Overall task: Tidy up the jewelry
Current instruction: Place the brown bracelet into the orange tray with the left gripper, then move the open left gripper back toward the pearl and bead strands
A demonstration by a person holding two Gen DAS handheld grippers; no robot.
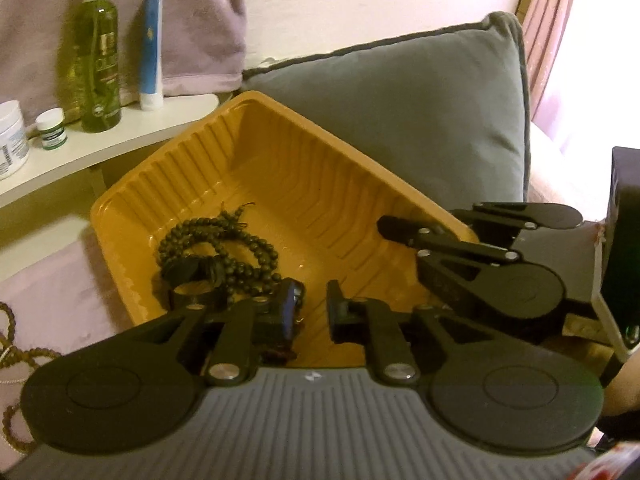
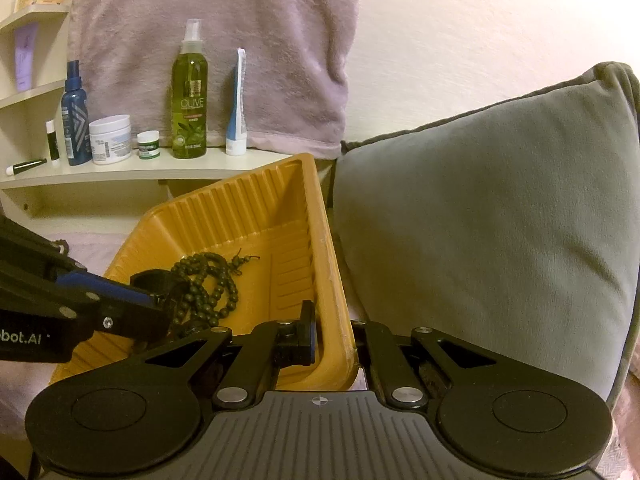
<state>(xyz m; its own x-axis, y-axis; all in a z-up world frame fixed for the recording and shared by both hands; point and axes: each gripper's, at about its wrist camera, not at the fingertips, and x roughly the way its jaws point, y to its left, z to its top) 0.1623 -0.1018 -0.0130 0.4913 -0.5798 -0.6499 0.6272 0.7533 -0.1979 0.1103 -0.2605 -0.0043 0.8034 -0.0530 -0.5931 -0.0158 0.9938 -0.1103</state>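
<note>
An orange plastic tray (image 1: 280, 152) lies on the bed and holds a heap of dark bead necklaces (image 1: 224, 248) and a dark ring-shaped bangle (image 1: 192, 292). My left gripper (image 1: 312, 312) is open and empty over the tray's near part, beside the beads. My right gripper (image 2: 332, 340) is shut on the tray's right rim (image 2: 332, 280), one finger inside and one outside. The beads (image 2: 212, 284) and my left gripper's fingers (image 2: 120, 292) also show in the right wrist view. A brown bead necklace (image 1: 16, 344) lies on the pink bedding at far left.
A grey cushion (image 2: 480, 220) stands right of the tray. A cream shelf (image 2: 140, 168) behind carries an olive spray bottle (image 2: 190, 108), a blue tube (image 2: 237, 108), jars and a blue bottle (image 2: 74, 120). A pink towel (image 2: 216, 40) hangs behind.
</note>
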